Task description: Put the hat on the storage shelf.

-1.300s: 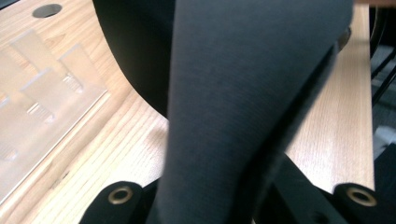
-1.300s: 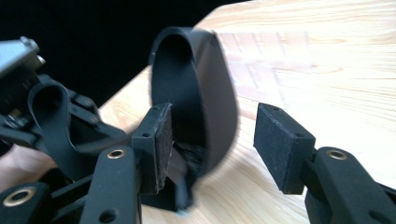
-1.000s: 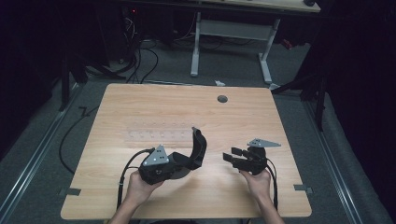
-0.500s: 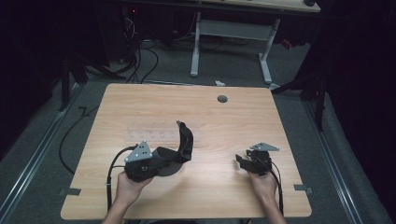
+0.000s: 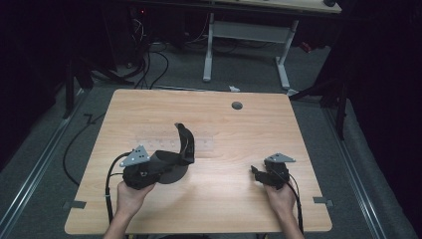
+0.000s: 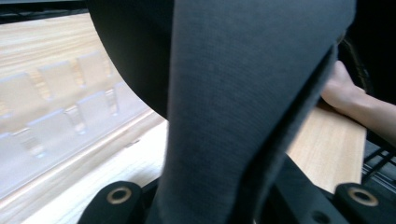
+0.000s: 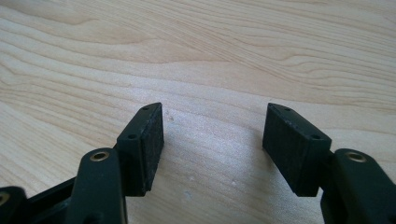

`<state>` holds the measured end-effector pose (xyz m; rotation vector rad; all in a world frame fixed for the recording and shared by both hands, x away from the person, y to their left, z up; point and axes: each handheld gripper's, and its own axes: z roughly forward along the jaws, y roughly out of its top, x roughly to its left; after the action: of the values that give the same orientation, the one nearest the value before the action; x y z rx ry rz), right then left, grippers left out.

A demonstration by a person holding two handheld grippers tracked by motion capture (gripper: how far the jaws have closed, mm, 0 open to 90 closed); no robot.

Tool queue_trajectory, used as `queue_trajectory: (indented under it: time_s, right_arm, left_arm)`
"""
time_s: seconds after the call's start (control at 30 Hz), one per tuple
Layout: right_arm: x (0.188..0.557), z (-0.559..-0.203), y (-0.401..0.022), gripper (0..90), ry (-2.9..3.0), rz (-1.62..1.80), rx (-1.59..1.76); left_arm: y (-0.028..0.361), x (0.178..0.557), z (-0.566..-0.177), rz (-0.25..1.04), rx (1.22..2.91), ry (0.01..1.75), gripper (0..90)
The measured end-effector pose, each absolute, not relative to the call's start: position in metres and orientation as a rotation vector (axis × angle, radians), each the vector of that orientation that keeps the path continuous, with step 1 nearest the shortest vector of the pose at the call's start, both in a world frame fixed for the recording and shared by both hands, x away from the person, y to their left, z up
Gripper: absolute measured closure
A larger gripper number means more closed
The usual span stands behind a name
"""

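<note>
Clamping a curved black piece (image 5: 183, 142), the left claw (image 5: 171, 160) sits at the near left of the counter (image 5: 219, 199), its jaws pressed together on that dark, fabric-textured part, which rises up and arches toward the far side. Since the earlier frames this claw and its piece have shifted leftward, away from the middle of the counter. Just beyond them lies a clear plastic rack (image 5: 164, 141), flat on the wood, its row of compartments showing pale and blurred in the left gripper view (image 6: 56, 116). Over at the near right, the right claw (image 5: 258, 175) has dropped from a raised position to sit low above the counter and well apart from the left one. Its jaws have just been opening and now stand apart, with nothing between the pads (image 7: 149, 144) but bare wood grain.
</note>
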<state>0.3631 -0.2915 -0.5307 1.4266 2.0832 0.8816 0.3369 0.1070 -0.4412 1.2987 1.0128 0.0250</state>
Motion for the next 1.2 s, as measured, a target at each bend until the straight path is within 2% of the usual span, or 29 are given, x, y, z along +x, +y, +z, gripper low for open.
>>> queue_trajectory:
  time_s: [1.2]
  right_arm:
    - [0.363,-0.531,-0.291,36.2,2.089,0.883,1.423]
  left_arm:
    - [0.167,0.346,-0.417,0.179,1.158,1.054,85.1]
